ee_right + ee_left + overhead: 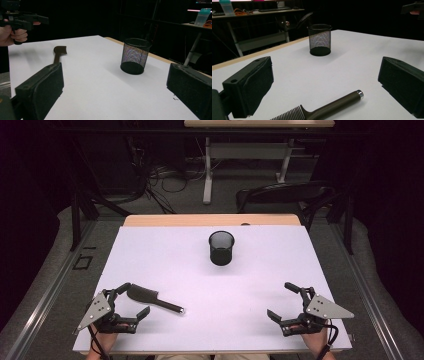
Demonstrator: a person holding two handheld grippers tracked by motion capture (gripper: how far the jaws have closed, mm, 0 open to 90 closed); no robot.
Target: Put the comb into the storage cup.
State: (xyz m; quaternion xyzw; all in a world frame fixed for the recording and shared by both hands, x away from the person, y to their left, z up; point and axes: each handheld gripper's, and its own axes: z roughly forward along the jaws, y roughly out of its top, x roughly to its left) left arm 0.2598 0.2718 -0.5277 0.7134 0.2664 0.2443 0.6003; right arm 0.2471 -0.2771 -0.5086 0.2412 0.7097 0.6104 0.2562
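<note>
Left gripper fingers: the left gripper (134,299) has its jaws spread wide with nothing between them; one finger (249,87) stands at the left of the left gripper view, the other at the right; held low near the table's front left corner
Right gripper fingers: the right gripper (282,301) is likewise spread wide and empty; one finger (42,90) at the left of the right gripper view, its mate at the right; held near the front right corner, well apart from the left gripper
Table (165,255): white top under both grippers; a wooden strip along its far edge
Mesh cup (221,248): black, upright, open at top; far ahead of both pairs of fingers, about midway between them
Comb (152,298): dark, lying flat just ahead of the left fingers; toothed head close to the far finger, touching neither; handle with a silver cap (360,93) pointing towards the right gripper
</note>
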